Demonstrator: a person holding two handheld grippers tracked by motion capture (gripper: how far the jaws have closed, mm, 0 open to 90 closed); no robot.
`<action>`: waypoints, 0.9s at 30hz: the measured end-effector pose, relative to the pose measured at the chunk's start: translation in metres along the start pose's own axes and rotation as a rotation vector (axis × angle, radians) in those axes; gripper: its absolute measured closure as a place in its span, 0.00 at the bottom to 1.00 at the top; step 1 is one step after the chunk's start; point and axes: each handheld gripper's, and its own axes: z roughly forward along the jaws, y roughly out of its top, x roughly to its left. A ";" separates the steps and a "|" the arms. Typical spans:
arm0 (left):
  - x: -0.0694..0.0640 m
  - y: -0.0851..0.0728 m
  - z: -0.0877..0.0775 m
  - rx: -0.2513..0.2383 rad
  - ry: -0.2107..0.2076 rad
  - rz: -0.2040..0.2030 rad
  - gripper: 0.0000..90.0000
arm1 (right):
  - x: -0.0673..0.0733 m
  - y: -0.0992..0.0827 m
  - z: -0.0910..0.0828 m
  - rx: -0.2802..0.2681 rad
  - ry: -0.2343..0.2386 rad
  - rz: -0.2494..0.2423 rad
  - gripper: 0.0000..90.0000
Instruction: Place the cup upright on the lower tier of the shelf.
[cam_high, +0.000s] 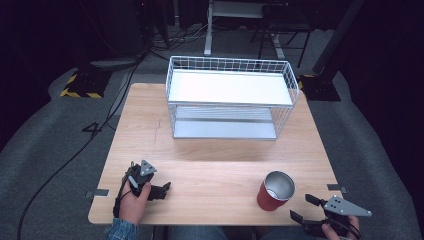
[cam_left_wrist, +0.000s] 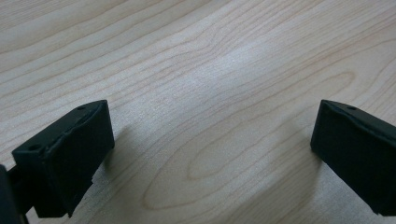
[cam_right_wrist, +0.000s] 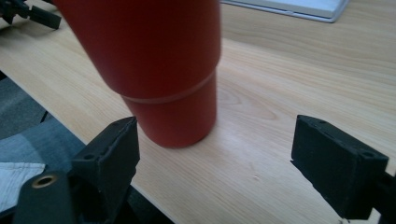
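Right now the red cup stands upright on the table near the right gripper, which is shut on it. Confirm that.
Not quite. The red cup stands upright near the right gripper, but that gripper is open and not holding it: the right gripper view shows its jaws wide apart, short of the cup.

A light wooden table carrying a wire shelf rack and a red cup.

The tabletop shows pale wavy grain in the left gripper view, bare between the jaws. A white wire rack stands on the far half of the table, with a white upper shelf and a grey lower tray (both hold nothing). A red cup with a silvery inside stands upright near the front right edge, well apart from the rack; the right gripper view shows its base resting on the wood close to the table's edge. Grey carpet surrounds the table.
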 end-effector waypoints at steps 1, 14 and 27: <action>0.000 0.000 0.000 0.000 0.000 0.000 0.00 | 0.002 0.000 0.003 0.003 0.005 -0.001 0.17; 0.001 0.001 0.001 -0.001 -0.002 0.002 0.00 | 0.021 -0.003 0.041 0.037 0.039 -0.026 0.17; 0.001 0.002 0.001 -0.001 -0.005 0.004 0.00 | 0.029 -0.002 0.066 0.009 -0.013 0.029 0.17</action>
